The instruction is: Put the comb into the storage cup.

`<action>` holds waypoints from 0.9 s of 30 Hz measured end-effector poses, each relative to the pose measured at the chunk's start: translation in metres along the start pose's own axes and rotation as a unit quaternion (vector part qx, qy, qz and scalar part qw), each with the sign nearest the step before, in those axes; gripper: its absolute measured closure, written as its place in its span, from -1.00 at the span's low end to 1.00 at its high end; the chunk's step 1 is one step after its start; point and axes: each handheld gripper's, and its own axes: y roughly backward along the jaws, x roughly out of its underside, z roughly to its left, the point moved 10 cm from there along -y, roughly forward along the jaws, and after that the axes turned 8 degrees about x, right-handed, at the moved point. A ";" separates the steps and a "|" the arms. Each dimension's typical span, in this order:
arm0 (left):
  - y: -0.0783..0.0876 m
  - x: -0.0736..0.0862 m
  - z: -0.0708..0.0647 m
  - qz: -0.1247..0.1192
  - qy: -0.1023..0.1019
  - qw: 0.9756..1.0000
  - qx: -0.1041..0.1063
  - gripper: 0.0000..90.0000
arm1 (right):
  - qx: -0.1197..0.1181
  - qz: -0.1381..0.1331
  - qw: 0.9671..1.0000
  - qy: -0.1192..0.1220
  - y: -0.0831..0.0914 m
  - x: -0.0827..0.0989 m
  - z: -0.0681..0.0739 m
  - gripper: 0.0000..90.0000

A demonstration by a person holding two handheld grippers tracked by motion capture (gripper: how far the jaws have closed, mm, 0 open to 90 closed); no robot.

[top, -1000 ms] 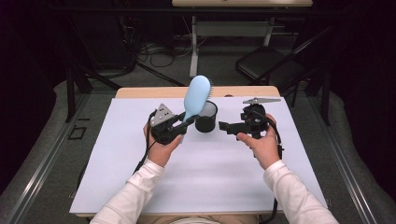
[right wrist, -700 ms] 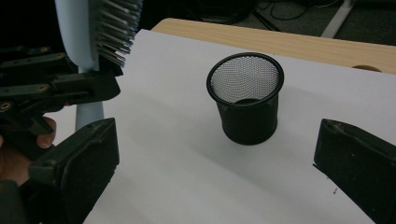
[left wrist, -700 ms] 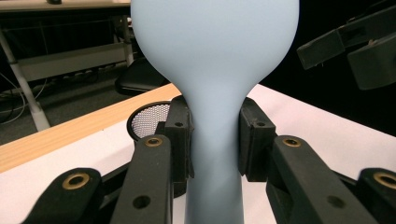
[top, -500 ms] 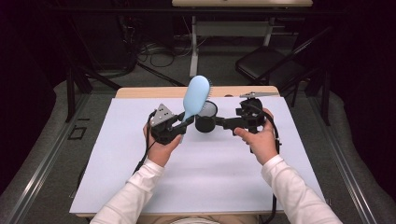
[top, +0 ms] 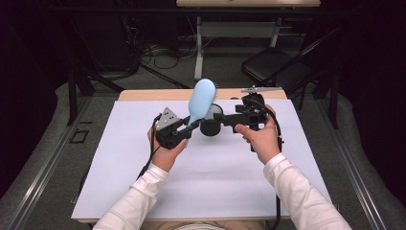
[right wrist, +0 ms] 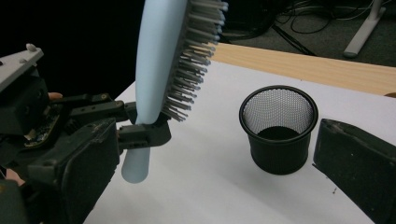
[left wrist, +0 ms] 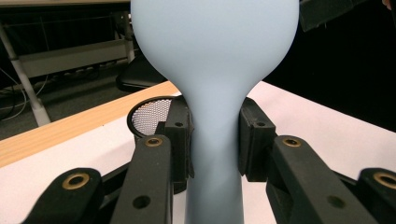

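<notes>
Count on worktop (top: 119, 191): 1 worktop with white cover
Hairbrush (top: 200, 100): 1, light blue, bristled on one face
Mesh cup (top: 211, 123): 1, black, round
Grippers: 2, left gripper (top: 184, 130) and right gripper (top: 230, 120); 2 black jaws each
Grey three-cornered plates: 2, one per gripper
Hands: 2, sleeves: 2, white
Folding chair (top: 273, 62) behind worktop: 1

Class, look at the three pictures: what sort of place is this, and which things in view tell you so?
Probably a lab or studio set up for recording. A table with a white cover stands among dark surroundings, loose cables trail over the floor behind it, and a folding chair and another desk's frame stand beyond.
</notes>
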 end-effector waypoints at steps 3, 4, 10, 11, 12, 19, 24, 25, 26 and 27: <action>-0.001 0.001 -0.001 -0.001 0.000 1.000 0.002 0.55 | -0.001 -0.003 1.000 0.000 -0.001 -0.003 0.001 -0.99; -0.001 0.001 -0.001 -0.001 -0.001 1.000 0.002 0.55 | 0.001 -0.002 1.000 0.000 -0.001 -0.003 0.002 -0.99; -0.001 0.001 -0.001 0.002 -0.001 1.000 0.002 0.55 | 0.001 -0.001 1.000 0.000 -0.004 -0.008 0.005 -0.98; -0.002 0.002 -0.001 0.004 -0.001 1.000 0.002 0.55 | 0.000 -0.002 1.000 0.000 -0.004 -0.009 0.005 -0.97; -0.002 0.002 -0.001 0.004 0.000 1.000 0.002 0.55 | -0.001 -0.001 1.000 -0.001 -0.004 -0.010 0.006 -0.97; -0.003 0.003 -0.003 0.003 -0.001 1.000 0.002 0.55 | -0.008 0.001 1.000 -0.005 -0.007 -0.014 0.007 -0.97; -0.003 0.003 -0.003 0.004 0.000 1.000 0.002 0.55 | -0.009 0.004 1.000 -0.010 -0.009 -0.017 0.007 -0.97; -0.004 0.003 -0.003 0.004 -0.001 1.000 0.002 0.55 | -0.010 0.004 1.000 -0.009 -0.009 -0.018 0.007 -0.96; -0.004 0.003 -0.004 0.004 -0.001 1.000 0.002 0.55 | -0.010 0.005 1.000 -0.012 -0.009 -0.019 0.008 -0.96; -0.004 0.004 -0.004 0.004 -0.001 1.000 0.002 0.55 | -0.010 0.005 1.000 -0.012 -0.009 -0.019 0.008 -0.96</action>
